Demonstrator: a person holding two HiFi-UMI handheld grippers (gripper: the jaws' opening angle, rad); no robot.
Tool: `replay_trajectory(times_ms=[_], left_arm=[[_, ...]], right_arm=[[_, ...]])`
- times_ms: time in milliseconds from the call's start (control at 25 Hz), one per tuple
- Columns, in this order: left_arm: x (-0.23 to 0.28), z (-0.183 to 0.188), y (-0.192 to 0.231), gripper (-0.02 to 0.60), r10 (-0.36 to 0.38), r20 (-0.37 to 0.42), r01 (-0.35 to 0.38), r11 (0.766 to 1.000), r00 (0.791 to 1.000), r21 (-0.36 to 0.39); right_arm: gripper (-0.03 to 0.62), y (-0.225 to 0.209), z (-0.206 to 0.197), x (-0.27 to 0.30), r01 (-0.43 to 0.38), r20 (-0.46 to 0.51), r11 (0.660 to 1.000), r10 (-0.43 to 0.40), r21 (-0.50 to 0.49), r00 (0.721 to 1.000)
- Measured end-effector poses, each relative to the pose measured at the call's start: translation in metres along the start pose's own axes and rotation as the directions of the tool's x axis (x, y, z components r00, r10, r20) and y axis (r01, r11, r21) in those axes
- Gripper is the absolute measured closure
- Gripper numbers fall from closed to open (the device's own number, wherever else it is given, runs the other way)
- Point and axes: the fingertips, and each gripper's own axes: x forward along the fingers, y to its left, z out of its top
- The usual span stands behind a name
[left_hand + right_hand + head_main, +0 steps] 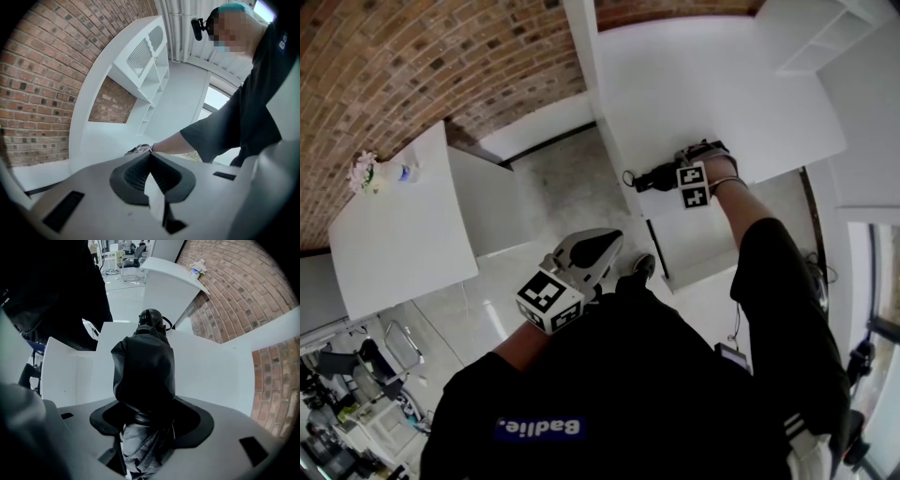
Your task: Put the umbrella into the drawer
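A black folded umbrella (654,175) lies across the near edge of the white desk top (712,84), handle and strap pointing left. My right gripper (670,175) is shut on its canopy end. In the right gripper view the umbrella (145,366) runs out from the right gripper (147,420) over the desk top (206,366). The open white drawer (698,246) juts out below the desk edge, seen also as the drawer (65,380) at the left. My left gripper (598,246) hangs low near the person's body, shut and holding nothing; the left gripper (151,164) points up at the room.
A second white table (403,225) stands at the left with a flower vase (366,172) on its far corner. A white shelf unit (816,33) is at the top right. Brick wall runs along the back. Chairs and clutter (356,394) fill the lower left.
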Motion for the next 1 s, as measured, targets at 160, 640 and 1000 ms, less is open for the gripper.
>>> replay_trajectory(times_ms=[160, 640, 1000], left_arm=[[0.001, 0.000, -0.005, 0.578, -0.035, -0.005, 0.035, 0.999, 0.999, 0.009], [0.022, 0.001, -0.034, 0.578, -0.187, -0.042, 0.189, 0.981, 0.982, 0.051], [0.042, -0.005, -0.061, 0.578, -0.265, -0.088, 0.272, 0.959, 0.960, 0.075]], right_arm=[[0.301, 0.011, -0.002, -0.009, 0.028, 0.013, 0.997, -0.029, 0.074, 0.999], [0.303, 0.097, -0.032, -0.044, 0.026, 0.008, 0.988, -0.027, 0.150, 1.000], [0.303, 0.173, -0.058, -0.042, -0.027, -0.029, 0.969, 0.035, 0.245, 0.999]])
